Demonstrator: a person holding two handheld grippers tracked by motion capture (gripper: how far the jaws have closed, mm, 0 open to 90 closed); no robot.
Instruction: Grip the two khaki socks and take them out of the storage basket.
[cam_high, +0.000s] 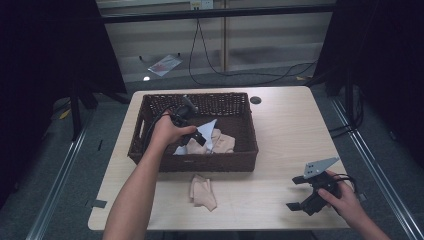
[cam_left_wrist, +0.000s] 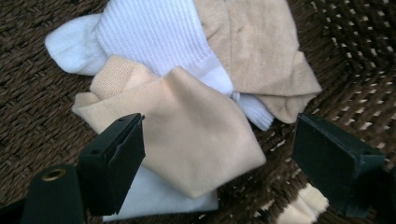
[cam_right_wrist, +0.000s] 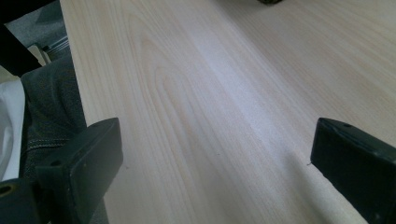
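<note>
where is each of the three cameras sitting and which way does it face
High view: above the person's side, looking forward and down on the pale wooden table and dark brown wicker basket; both forearms, left gripper, right gripper.
Left gripper view: on the left gripper, looking down into the basket at the beige sock; its open jaws.
Right gripper view: on the right gripper, looking low across bare tabletop; its open jaws, a trouser leg.
Shared: high and left views share the basket's socks.

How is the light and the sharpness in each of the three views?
High view: dim, dark sides, brown wicker basket soft. Left gripper view: bright, beige sock sharp, near black jaws slightly blurred. Right gripper view: pale glare band on the light wooden table.
</note>
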